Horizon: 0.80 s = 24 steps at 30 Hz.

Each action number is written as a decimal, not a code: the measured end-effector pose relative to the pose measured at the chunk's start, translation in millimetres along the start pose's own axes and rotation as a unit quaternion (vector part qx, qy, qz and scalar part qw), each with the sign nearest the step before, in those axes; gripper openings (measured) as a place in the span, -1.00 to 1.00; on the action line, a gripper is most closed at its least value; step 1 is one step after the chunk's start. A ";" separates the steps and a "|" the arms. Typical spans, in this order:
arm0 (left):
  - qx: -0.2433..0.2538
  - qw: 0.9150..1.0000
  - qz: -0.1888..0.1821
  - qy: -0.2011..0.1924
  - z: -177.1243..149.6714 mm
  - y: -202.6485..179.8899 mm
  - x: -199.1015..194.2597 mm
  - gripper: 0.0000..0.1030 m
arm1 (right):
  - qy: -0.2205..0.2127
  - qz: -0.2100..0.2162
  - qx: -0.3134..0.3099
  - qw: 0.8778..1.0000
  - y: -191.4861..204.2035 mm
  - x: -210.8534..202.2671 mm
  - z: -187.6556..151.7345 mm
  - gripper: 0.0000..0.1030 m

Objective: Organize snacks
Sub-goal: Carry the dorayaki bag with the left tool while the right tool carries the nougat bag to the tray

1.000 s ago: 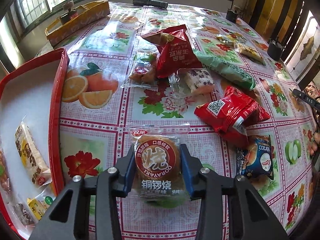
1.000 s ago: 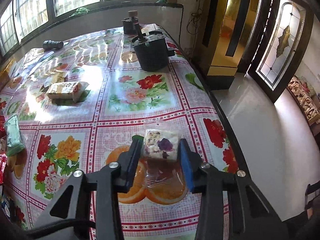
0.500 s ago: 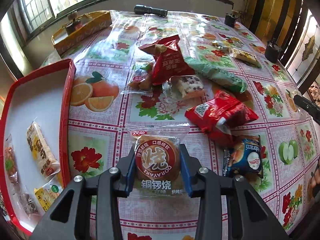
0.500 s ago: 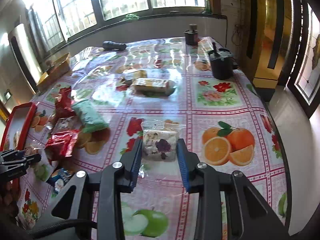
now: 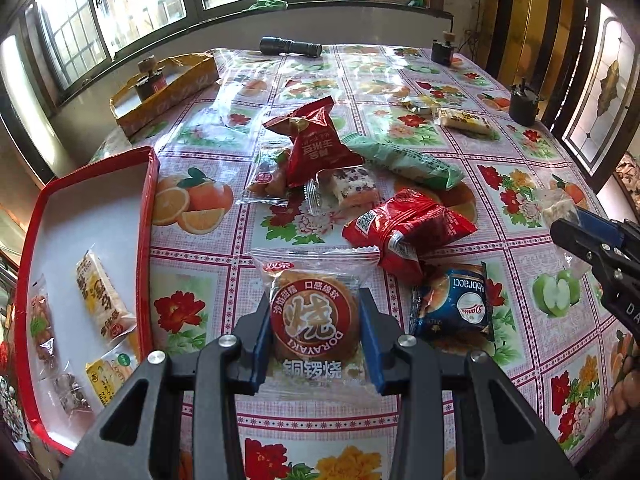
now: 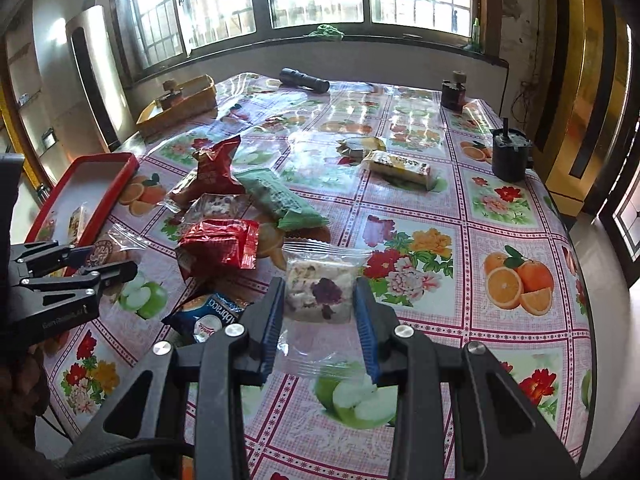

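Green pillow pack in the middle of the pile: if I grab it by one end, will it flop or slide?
The green pillow pack looks long and soft, so it would probably sag when held by one end. Its film seems glossy, so it may slip. One end rests against the red foil bag, which might shift.

The left gripper point(image 5: 314, 320) is clamping a dorayaki packet point(image 5: 313, 316) between its blue pads. The right gripper point(image 6: 320, 300) is gripping a nougat packet point(image 6: 320, 292), both hovering above the table.

"DORAYAKI" and the big sign "烧" are printed on the round cake packet point(image 5: 315, 320), with "铜锣烧" below. "abracci" is read upside down on the blue packet point(image 5: 454, 305). A square code is seen on the red bag point(image 5: 404, 229).
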State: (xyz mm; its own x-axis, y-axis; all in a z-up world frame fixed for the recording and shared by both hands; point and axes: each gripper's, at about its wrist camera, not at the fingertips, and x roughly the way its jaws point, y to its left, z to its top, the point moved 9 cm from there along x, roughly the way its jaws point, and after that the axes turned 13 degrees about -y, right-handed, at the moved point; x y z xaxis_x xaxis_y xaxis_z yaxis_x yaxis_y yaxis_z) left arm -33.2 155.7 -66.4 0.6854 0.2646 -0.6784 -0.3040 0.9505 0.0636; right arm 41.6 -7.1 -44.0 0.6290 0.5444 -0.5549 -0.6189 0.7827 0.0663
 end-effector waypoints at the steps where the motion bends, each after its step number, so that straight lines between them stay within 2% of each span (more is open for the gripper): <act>1: -0.001 1.000 0.001 -0.001 -0.1 0.8 -1.4 -0.26 | 0.000 0.001 -0.002 1.000 2.1 -1.2 -0.5 -0.30; 24: -0.013 1.000 0.008 -0.018 -0.8 12.9 -21.5 -0.26 | -0.016 0.006 -0.045 0.999 33.9 -18.3 5.2 -0.30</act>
State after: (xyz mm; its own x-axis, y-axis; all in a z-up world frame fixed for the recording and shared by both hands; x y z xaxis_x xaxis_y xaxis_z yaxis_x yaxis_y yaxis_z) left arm -52.4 162.2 -51.5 0.7031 0.2858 -0.6512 -0.3317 0.9418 0.0552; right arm 11.6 11.1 -27.3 0.6362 0.5636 -0.5269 -0.6649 0.7469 -0.0039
